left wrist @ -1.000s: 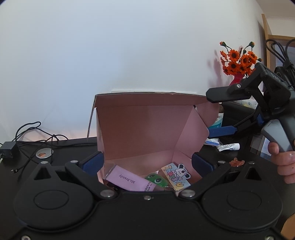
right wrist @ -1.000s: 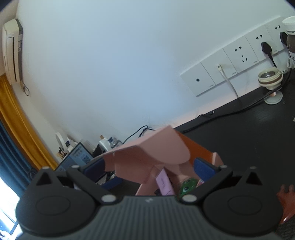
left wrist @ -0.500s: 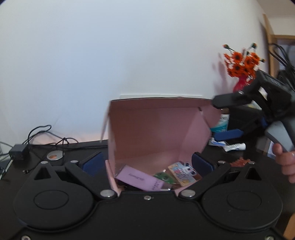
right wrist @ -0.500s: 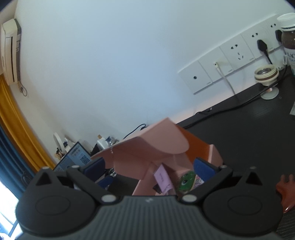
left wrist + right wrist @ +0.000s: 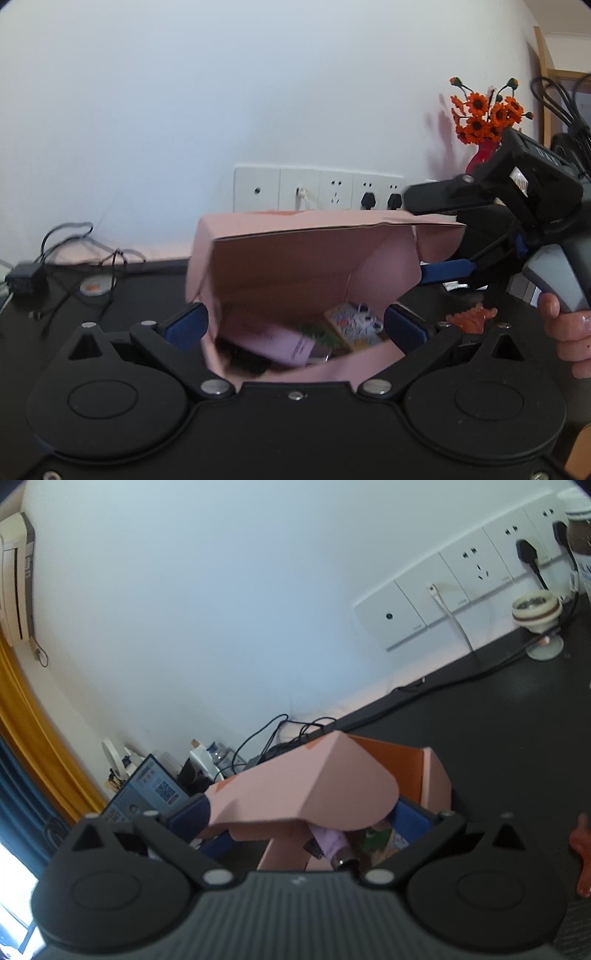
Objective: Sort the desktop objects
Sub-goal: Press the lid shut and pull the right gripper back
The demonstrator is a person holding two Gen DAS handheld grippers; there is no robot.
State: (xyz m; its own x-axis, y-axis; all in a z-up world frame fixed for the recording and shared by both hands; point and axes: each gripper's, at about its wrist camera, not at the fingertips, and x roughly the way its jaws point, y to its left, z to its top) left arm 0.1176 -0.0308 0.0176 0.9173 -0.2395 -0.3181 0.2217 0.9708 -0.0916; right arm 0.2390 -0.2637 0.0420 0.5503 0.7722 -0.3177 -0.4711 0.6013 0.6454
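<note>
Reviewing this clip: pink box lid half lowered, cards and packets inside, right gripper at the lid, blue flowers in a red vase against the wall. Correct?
One detail is wrong: the flowers are orange, not blue, as the left wrist view shows. The rest holds: the pink box has its lid half lowered with cards and packets inside, the right gripper is at the lid, and the red vase stands against the wall.

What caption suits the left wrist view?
Right claw lowers the lid of a pink box holding cards.

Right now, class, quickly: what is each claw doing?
Left claw: open, its fingers either side of the pink box.
Right claw: open around the box's lid flap.
</note>
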